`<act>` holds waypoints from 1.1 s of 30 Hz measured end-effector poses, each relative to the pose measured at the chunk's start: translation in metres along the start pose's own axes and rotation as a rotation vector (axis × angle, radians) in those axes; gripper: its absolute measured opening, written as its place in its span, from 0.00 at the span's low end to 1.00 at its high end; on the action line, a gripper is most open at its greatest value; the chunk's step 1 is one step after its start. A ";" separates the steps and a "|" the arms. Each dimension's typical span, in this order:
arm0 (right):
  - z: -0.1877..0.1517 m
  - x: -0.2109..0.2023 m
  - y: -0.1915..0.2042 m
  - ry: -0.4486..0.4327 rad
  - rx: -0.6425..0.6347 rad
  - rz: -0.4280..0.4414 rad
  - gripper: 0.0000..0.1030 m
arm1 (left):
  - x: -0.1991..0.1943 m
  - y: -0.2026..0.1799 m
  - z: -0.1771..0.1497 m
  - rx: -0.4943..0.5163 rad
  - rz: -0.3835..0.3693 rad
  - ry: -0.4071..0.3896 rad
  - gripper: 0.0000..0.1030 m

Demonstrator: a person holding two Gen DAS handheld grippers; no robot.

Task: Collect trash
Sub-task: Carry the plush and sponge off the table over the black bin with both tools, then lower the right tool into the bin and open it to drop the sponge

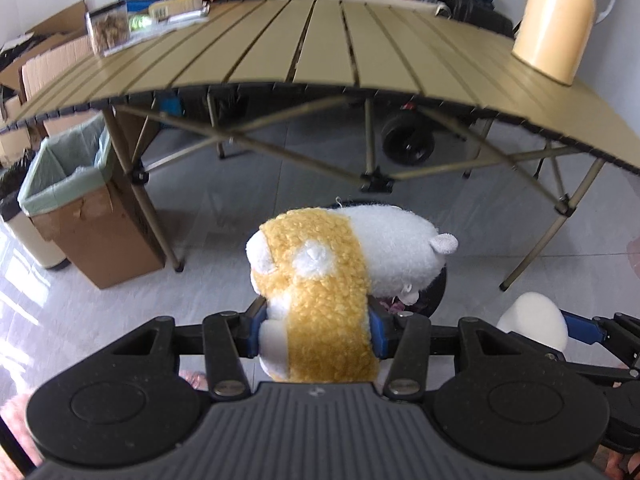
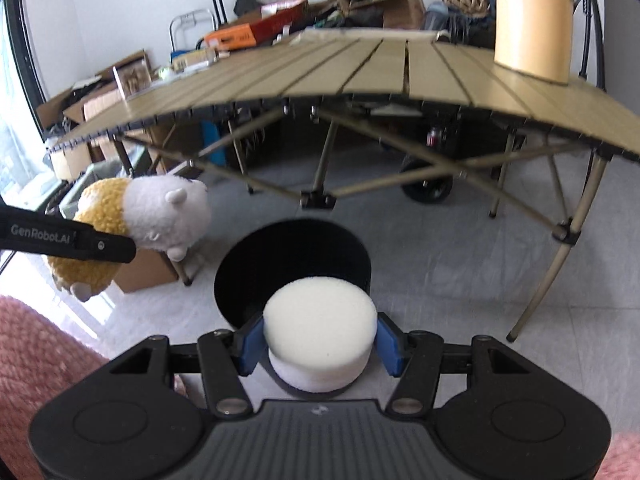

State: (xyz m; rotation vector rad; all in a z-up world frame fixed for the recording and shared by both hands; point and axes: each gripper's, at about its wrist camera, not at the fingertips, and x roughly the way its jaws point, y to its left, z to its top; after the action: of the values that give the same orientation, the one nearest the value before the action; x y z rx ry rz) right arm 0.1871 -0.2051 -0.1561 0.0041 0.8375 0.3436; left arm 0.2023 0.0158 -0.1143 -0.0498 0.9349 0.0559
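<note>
I count one lined box (image 1: 76,208) left of the table (image 1: 320,48), one black bin (image 2: 296,264) on the floor before its near edge, one plush (image 1: 320,280), one foam puck (image 2: 320,328), and one jug (image 1: 556,20) on the table's right. Bare floor lies open around the bin. My left gripper (image 1: 318,330) clamps the plush above the bin; my right gripper (image 2: 320,344) pinches the puck over the bin's rim.

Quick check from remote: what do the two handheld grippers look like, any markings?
Both match: black linkage arms with silver pivot screws, blue finger pads, a ribbed dark grey base flanked by round black housings. The left gripper shows white "GenRobot.AI" lettering on its side in the right wrist view; the right gripper shows none.
</note>
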 end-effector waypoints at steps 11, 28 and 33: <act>-0.008 0.036 -0.001 0.103 -0.009 -0.001 0.54 | 0.054 0.020 -0.010 -0.082 0.026 0.122 0.48; 0.041 0.110 0.015 0.148 -0.059 0.036 0.55 | 0.107 0.062 0.006 -0.209 0.059 0.173 0.48; 0.062 0.132 0.024 0.146 -0.077 0.050 0.55 | 0.113 0.072 0.017 -0.245 0.069 0.160 0.48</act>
State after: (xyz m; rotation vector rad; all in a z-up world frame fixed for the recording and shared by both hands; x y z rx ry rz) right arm 0.3069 -0.1343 -0.2074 -0.0727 0.9697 0.4268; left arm 0.2776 0.0919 -0.1963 -0.2513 1.0857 0.2332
